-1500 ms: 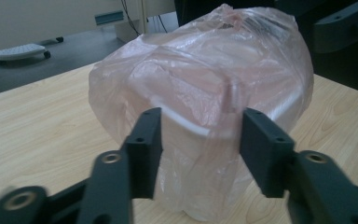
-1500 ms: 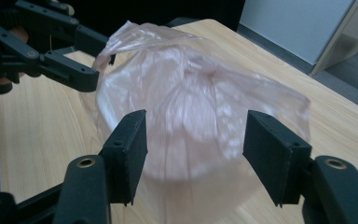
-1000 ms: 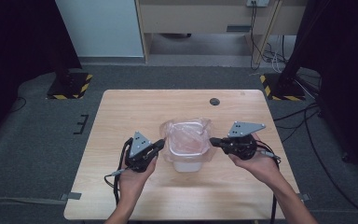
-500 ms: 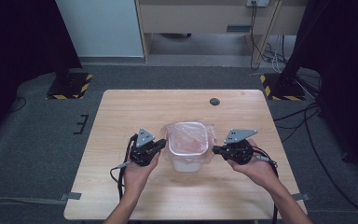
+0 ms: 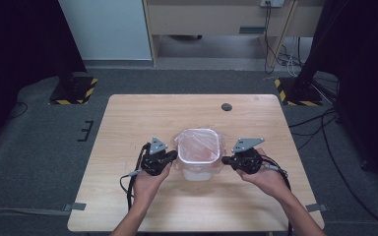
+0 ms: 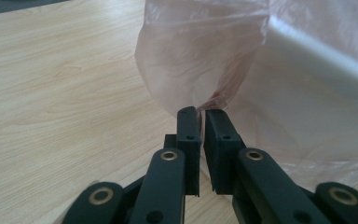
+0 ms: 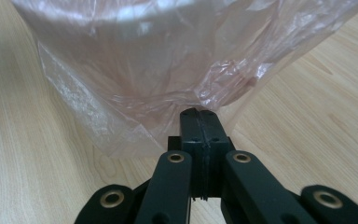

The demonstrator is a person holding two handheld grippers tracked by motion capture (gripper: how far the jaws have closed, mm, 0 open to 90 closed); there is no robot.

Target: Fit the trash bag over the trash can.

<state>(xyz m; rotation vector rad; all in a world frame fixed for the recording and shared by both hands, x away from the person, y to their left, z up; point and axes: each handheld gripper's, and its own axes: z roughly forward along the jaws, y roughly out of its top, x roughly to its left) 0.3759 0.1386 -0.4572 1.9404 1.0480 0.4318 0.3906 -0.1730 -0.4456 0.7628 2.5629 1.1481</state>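
A small white bin [image 5: 197, 172] stands at the table's middle with a thin pinkish plastic bag [image 5: 198, 146] lining it and folded over its rim. My left gripper [image 5: 173, 156] is at the bin's left side, shut on the bag's hanging edge. In the left gripper view the jaws [image 6: 200, 112] pinch a fold of the bag [image 6: 191, 60] beside the bin's wall [image 6: 317, 93]. My right gripper [image 5: 226, 160] is at the bin's right side. Its jaws [image 7: 199, 112] are closed tight on the bag's crinkled lower edge [image 7: 144, 70].
The wooden table [image 5: 128, 128] has a small dark round disc [image 5: 226, 106] near its far edge. Cables trail from both grippers toward the near edge. Dark stands with striped bases [image 5: 74, 88] sit on the grey floor beyond the table.
Both grippers have come down and toward the near edge with the bag's edge, drawing the plastic down over the bin's rim. The bag's opening now sits flatter and squarer on the bin.
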